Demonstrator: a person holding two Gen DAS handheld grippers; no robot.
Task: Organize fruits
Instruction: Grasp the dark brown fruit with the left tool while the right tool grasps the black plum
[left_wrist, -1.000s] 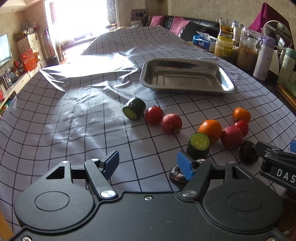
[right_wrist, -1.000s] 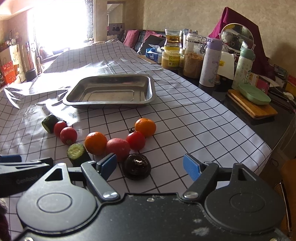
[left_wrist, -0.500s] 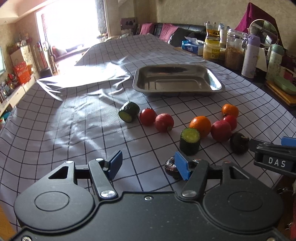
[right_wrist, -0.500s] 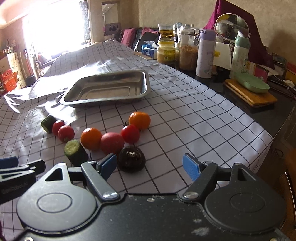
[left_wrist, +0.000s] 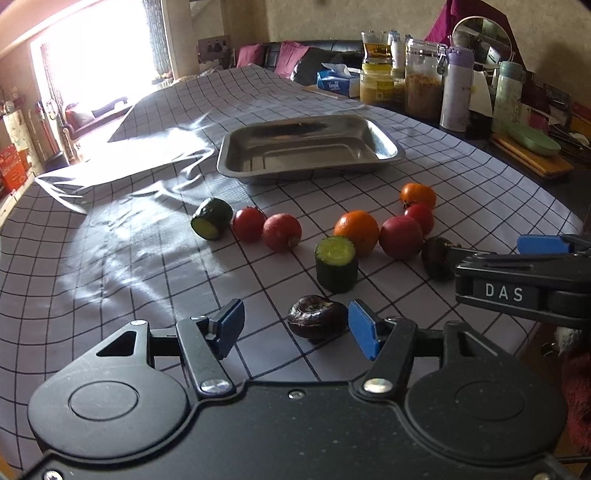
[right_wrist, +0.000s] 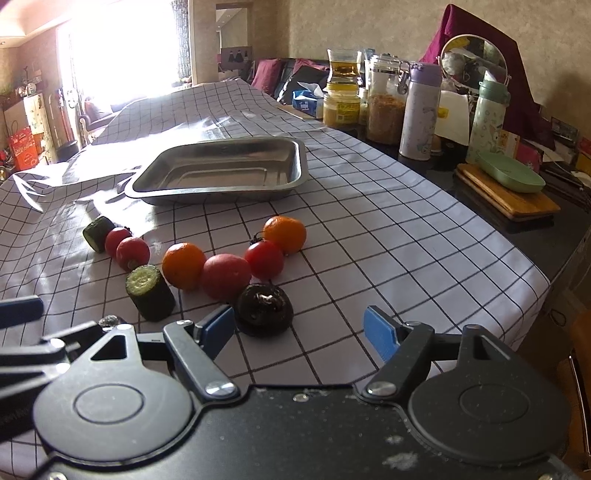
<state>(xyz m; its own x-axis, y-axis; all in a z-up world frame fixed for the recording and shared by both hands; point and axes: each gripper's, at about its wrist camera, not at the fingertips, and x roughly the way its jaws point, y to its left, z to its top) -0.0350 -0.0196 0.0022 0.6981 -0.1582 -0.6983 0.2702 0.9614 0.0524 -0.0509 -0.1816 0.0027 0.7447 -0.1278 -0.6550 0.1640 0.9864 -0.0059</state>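
A steel tray (left_wrist: 388, 146) stands empty on the checked tablecloth; it also shows in the right wrist view (right_wrist: 301, 168). In front of it lie two cucumber pieces (left_wrist: 335, 264), several red fruits (left_wrist: 282, 232), two oranges (left_wrist: 357, 226) and two dark purple fruits. My left gripper (left_wrist: 295, 329) is open, with one dark fruit (left_wrist: 317, 320) just ahead of its right finger. My right gripper (right_wrist: 299, 331) is open, its left finger beside the other dark fruit (right_wrist: 264, 304). The right gripper shows at the right edge of the left wrist view (left_wrist: 517, 280).
Jars, bottles and a tissue box (right_wrist: 384, 107) line the far right side. A wooden board with a green dish (right_wrist: 511, 184) lies off the table's right edge. The tablecloth's front right corner (right_wrist: 532, 280) is close.
Both grippers have drawn back and up a little from the fruits. The dark fruit by the left gripper now shows fully. No fruit has moved.
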